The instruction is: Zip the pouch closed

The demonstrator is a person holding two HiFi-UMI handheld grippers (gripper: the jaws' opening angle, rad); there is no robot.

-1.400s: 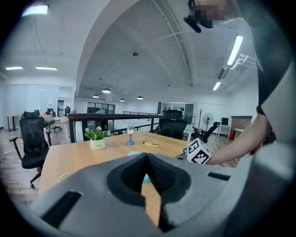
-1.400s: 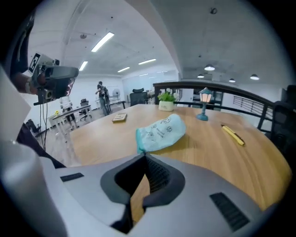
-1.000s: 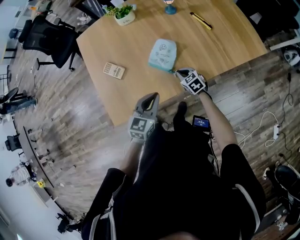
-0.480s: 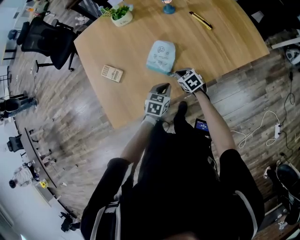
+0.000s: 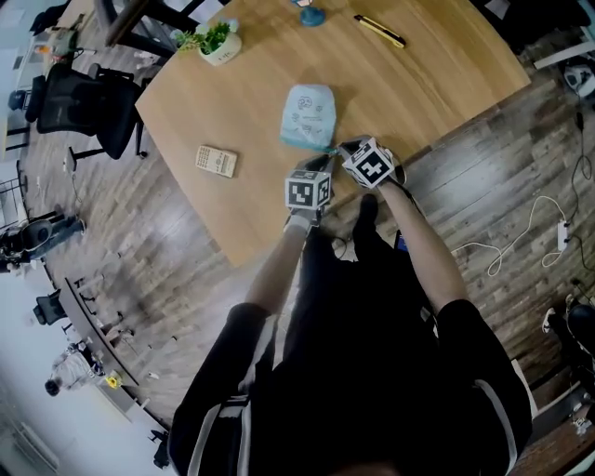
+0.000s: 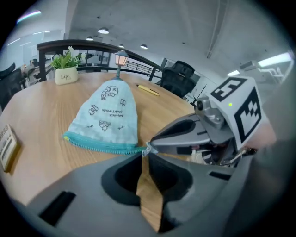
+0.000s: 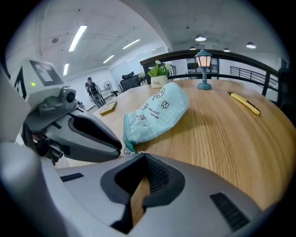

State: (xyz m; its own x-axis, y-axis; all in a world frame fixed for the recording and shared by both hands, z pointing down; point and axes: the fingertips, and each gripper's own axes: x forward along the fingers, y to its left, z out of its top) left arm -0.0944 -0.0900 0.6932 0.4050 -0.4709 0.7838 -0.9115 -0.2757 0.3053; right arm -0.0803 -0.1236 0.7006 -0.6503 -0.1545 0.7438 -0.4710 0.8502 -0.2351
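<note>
Left gripper view: left gripper and right gripper, fingers clenched, meet at the pouch's 5 o'clock zipper pull; I'd anchor the fabric, then drag straight.

Potted plant, calculator, yellow pen, small lamp on wooden table.

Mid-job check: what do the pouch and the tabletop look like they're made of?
Pouch: soft cloth, it seems, pale blue and matte, printed with small drawings; it slumps and wrinkles. Its zipper is teal, probably plastic teeth. Table: wood or wood-look laminate, with grain lines and a low sheen.
</note>
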